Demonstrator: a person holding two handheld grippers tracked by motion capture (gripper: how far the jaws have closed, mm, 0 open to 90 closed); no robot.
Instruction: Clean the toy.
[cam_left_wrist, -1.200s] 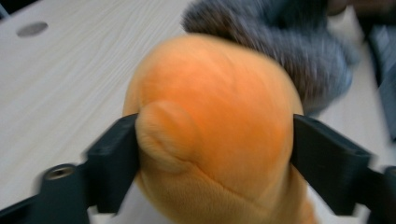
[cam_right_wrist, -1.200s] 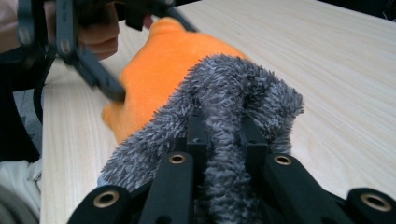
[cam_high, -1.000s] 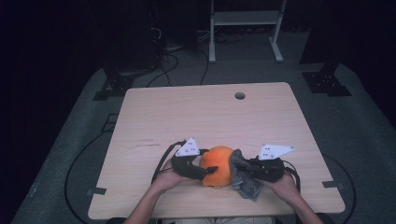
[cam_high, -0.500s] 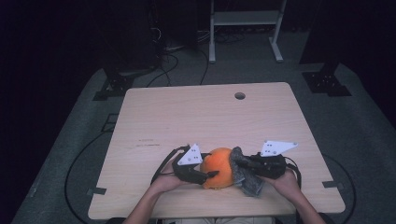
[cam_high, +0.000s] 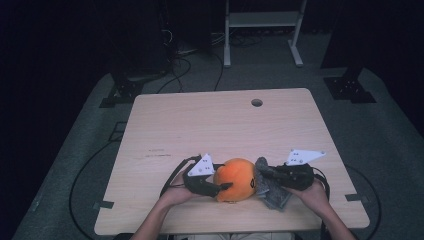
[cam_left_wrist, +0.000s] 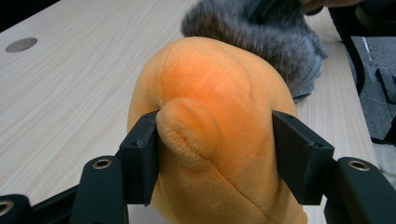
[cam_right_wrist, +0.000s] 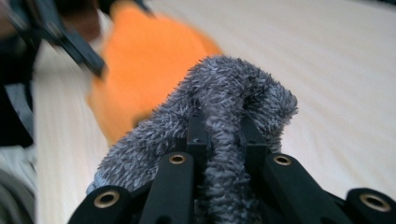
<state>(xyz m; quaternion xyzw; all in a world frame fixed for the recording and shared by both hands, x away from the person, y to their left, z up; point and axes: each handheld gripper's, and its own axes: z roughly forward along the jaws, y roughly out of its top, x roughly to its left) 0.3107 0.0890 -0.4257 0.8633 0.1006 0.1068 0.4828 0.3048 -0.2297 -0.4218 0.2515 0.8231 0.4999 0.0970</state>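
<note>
Left gripper (cam_high: 226, 187) closed further, squeezing orange plush (cam_high: 239, 178)

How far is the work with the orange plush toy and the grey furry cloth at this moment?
Done: both things are gripped. The left tongs have just been closing and now press the sides of the orange plush toy. The right tongs pinch a fold of the grey furry cloth. In hand: both are held side by side, touching, near the table's front edge. Left: probably pulling them apart, or dressing the toy; I cannot tell which.
</note>
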